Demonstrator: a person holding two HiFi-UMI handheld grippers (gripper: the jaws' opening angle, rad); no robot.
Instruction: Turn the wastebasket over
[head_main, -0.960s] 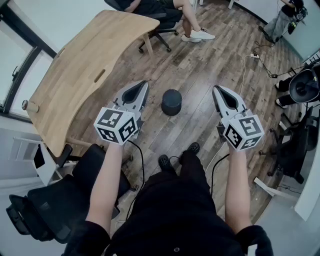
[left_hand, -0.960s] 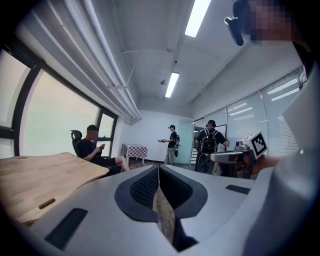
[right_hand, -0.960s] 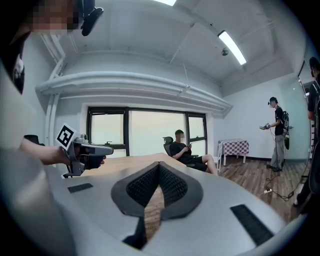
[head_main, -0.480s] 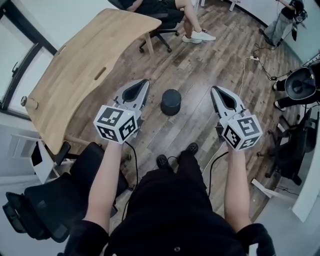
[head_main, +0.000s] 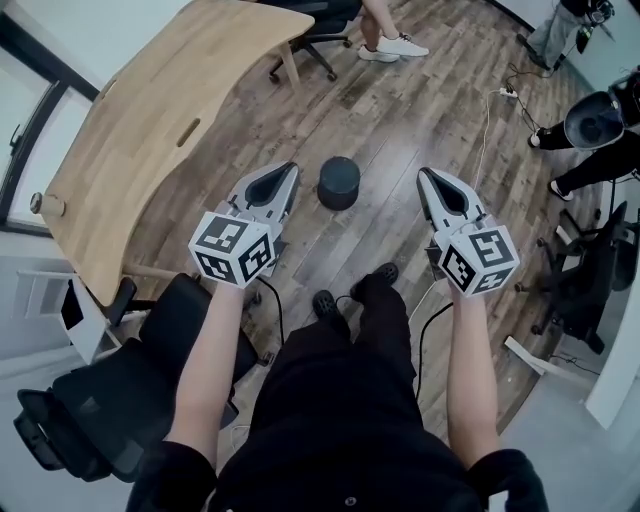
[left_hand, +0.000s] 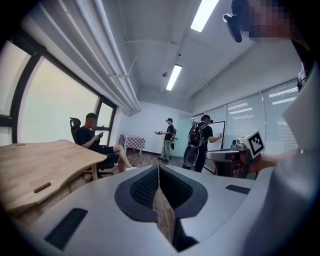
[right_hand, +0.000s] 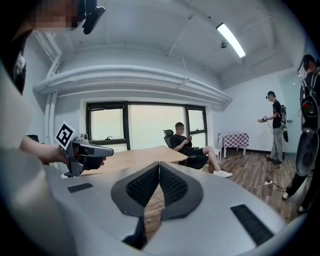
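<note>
Head view: a small dark grey round wastebasket (head_main: 339, 183) stands on the brown plank floor (head_main: 400, 120), upper centre of frame, just beyond the person's shoes. Its top reads as a flat disc, so it may be standing mouth down; I cannot tell for sure. The left tongs (head_main: 290, 170) sit just left of it in the frame and the right tongs (head_main: 424, 176) further off to its right. Both are held up off the floor, neither touching it. A pale curved wooden worktop (head_main: 150, 130) fills the upper left.

Left gripper view: the left tongs (left_hand: 158, 167) are closed pad to pad, with nothing between them. The wastebasket is not in sight here, only the room ahead.

Right gripper view: the right tongs (right_hand: 159, 164) are likewise closed and empty, aimed across the room, with no wastebasket in sight.

Step in hand, as I judge it: the approach.
- Tip both tongs down until the wastebasket shows between the jaws.
- Open them wide before closing in.
- Take the wall from opposite sides, low enough that it does not skid away on the smooth floor.
- Rotate both hands together.
</note>
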